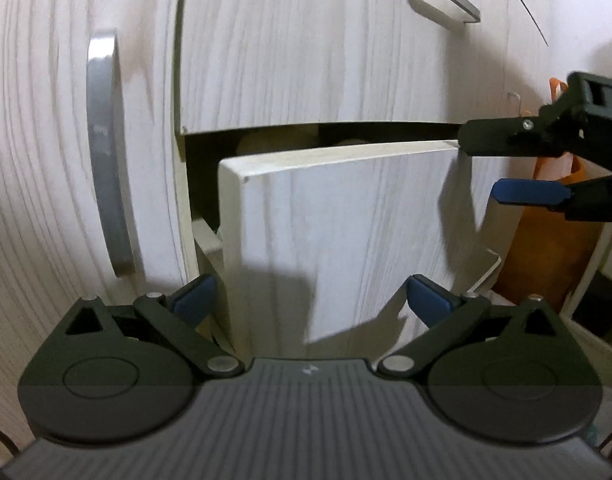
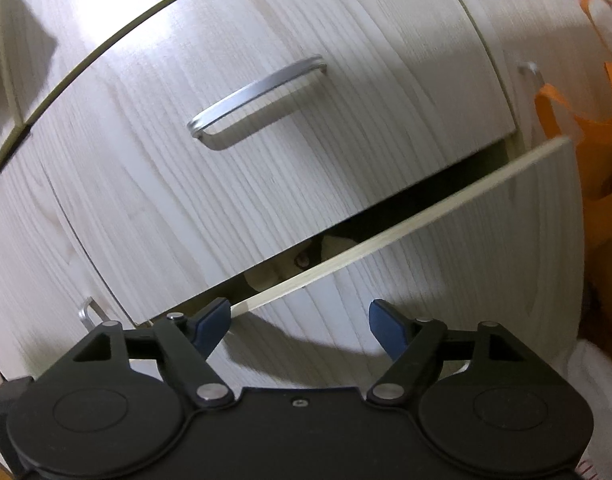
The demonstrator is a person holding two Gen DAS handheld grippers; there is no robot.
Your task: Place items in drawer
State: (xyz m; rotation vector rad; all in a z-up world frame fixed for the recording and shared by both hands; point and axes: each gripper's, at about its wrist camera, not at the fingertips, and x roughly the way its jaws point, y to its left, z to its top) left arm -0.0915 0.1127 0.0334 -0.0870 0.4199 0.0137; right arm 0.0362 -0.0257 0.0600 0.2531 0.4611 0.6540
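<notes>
A pale wood-grain drawer (image 1: 338, 240) stands slightly pulled out of the cabinet, leaving a narrow dark gap above its front. It also shows in the right wrist view (image 2: 446, 264). Pale items (image 2: 306, 258) lie inside, seen only through the gap; I cannot tell what they are. My left gripper (image 1: 310, 300) is open and empty, close in front of the drawer front. My right gripper (image 2: 300, 326) is open and empty, its left fingertip at the drawer's top edge. In the left wrist view the right gripper (image 1: 478, 168) reaches in from the right to the drawer's upper right corner.
A closed drawer with a metal handle (image 2: 256, 98) sits above the open one. A cabinet door with a long metal handle (image 1: 106, 152) is to the left. An orange bag (image 2: 594, 128) hangs to the right of the cabinet.
</notes>
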